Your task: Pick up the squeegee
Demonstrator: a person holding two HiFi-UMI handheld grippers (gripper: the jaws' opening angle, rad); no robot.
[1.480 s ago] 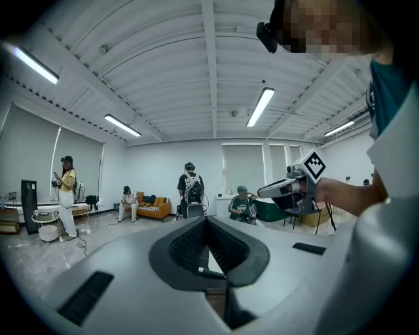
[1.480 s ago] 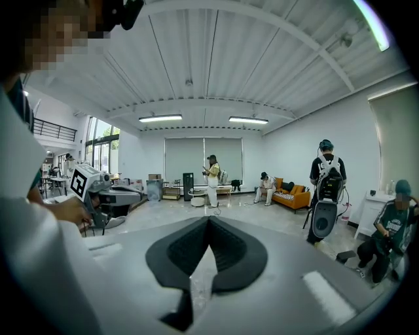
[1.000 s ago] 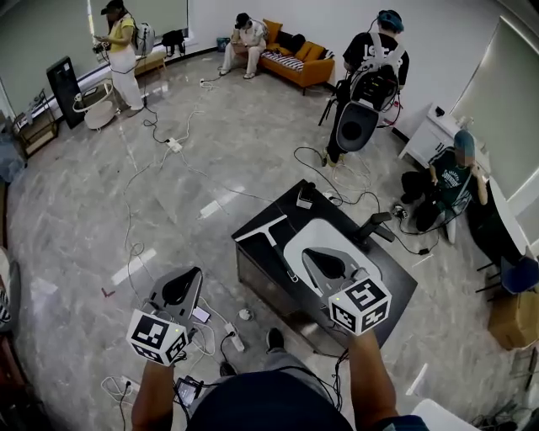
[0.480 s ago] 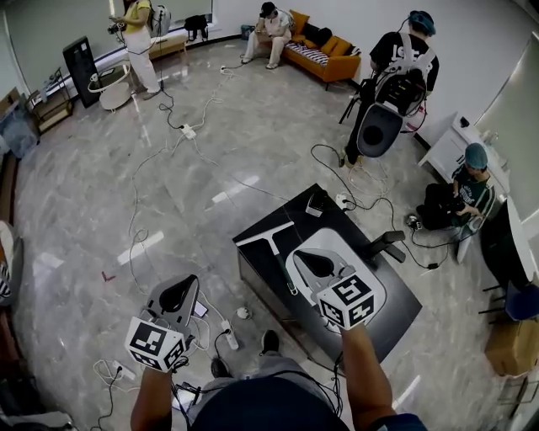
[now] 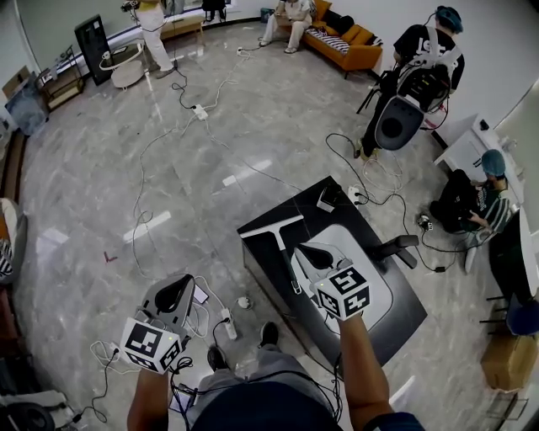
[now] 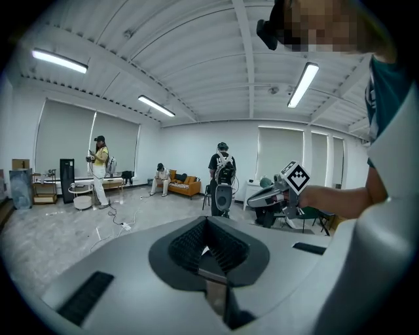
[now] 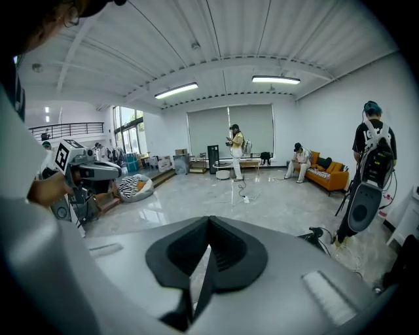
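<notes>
Though strewn with cables and a white power strip [image 5: 200, 111], mostly bare grey marble floor [image 5: 93, 194] across the whole room. Right of centre, low black table [image 5: 264, 246], set cornerwise. At the far wall, orange sofa [image 5: 358, 48] with a seated person [image 5: 295, 10]; farther left, a standing person in yellow [image 5: 152, 21] beside a round white cart [image 5: 126, 67]. At far right, a standing person with a backpack rig [image 5: 421, 71]; nearer, by the right wall, another person crouched low [image 5: 472, 202]. In the near right corner, brown cardboard box [image 5: 505, 360]. On the table's near right part, white rounded mat [image 5: 379, 290]. Above that mat's left end, right gripper [image 5: 305, 250], pointing far-left, jaws pressed together with nothing between them. Well left of the table and over the floor, left gripper [image 5: 178, 284], jaws likewise pressed together at the tips and empty. Flat on the table's left part, squeegee [image 5: 284, 252]: blade along the far-left edge, handle running toward the near side, just left of the right gripper's tips; contact between the two not to be told. Held by neither gripper. On the table's far corner, a small grey device [image 5: 327, 199].
</notes>
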